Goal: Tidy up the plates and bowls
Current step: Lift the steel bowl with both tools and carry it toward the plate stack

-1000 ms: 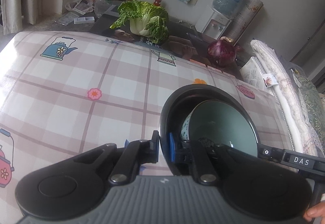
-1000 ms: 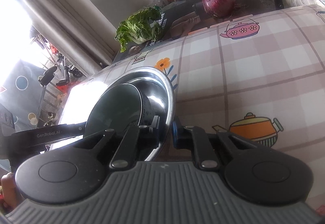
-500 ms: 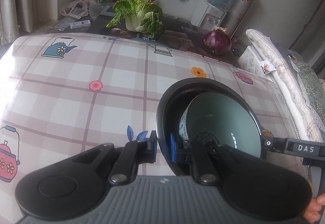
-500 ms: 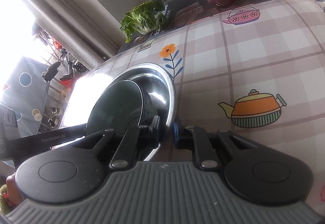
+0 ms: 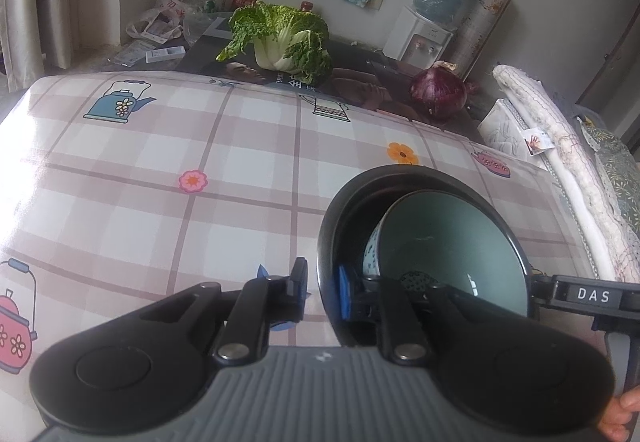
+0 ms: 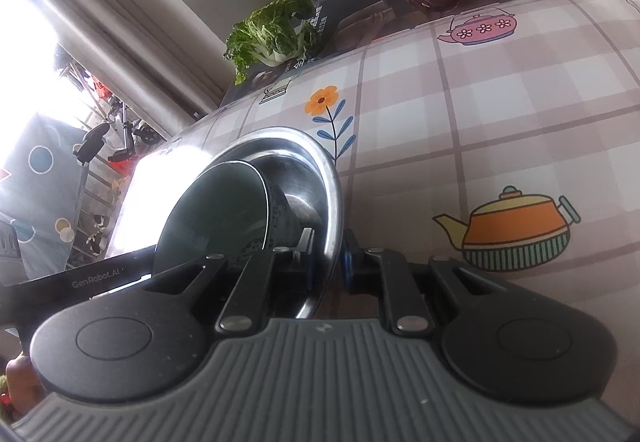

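A wide metal bowl (image 5: 340,217) holds a patterned ceramic bowl (image 5: 452,254) with a green inside, tipped on its side. Both grippers hold the metal bowl by opposite rims above the table. My left gripper (image 5: 322,292) is shut on its left rim, which looks dark here. My right gripper (image 6: 326,262) is shut on its right rim, which looks shiny (image 6: 332,177), with the ceramic bowl (image 6: 208,217) inside it. The right gripper's arm (image 5: 588,296) shows past the bowl in the left wrist view.
The table has a plaid cloth (image 5: 160,169) with teapot and flower prints. A napa cabbage (image 5: 280,41) and a red onion (image 5: 438,91) sit at the far edge. Folded bedding (image 5: 560,161) lies to the right. A water dispenser (image 5: 424,37) stands behind.
Both grippers and the stacked bowls have drawn back and risen over the table; the cabbage and onion look farther away. The grips are unchanged.
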Tool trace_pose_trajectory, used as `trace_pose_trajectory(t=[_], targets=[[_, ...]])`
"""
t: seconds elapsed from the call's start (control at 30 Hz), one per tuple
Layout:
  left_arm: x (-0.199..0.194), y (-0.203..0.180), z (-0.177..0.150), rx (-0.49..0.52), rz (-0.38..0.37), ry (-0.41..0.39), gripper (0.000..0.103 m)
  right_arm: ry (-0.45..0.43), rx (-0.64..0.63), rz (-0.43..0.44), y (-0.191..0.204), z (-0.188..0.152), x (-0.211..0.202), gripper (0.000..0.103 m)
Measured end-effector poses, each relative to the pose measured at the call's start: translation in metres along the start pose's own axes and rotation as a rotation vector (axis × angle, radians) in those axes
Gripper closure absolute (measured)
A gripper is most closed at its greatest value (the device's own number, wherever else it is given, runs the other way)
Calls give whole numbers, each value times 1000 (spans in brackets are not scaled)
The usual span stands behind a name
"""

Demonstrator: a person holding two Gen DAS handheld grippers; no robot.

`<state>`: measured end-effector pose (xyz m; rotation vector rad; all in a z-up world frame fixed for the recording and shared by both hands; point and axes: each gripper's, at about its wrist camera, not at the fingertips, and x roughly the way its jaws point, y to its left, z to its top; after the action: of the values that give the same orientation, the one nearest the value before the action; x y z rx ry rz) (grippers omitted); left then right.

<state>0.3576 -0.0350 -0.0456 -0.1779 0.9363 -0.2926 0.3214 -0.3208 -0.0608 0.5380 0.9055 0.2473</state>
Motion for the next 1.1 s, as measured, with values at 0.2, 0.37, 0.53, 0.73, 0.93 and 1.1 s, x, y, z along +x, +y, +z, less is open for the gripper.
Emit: trace_pose_trajectory(t=[0.2, 0.37, 0.53, 0.73, 0.93, 1.1], targets=[[-1, 1, -1, -1, -15, -4, 91, 6, 5, -7, 1, 0, 1, 90], [-3, -4, -4, 33, 0, -15, 92, 9, 7, -2, 0, -1, 0, 90], [-2, -4, -3, 25, 1, -6, 93, 5, 10, -6, 1, -1, 1, 90], [-3, -6, -2, 19, 17, -14, 94, -2, 20, -4, 1, -2, 0, 91], [-3, -7, -2, 16, 23, -13, 94, -1, 34, -5, 0, -2, 1, 91], [-4, -9, -2, 18, 27, -16, 94, 0, 42, -6, 0, -2, 1, 91]])
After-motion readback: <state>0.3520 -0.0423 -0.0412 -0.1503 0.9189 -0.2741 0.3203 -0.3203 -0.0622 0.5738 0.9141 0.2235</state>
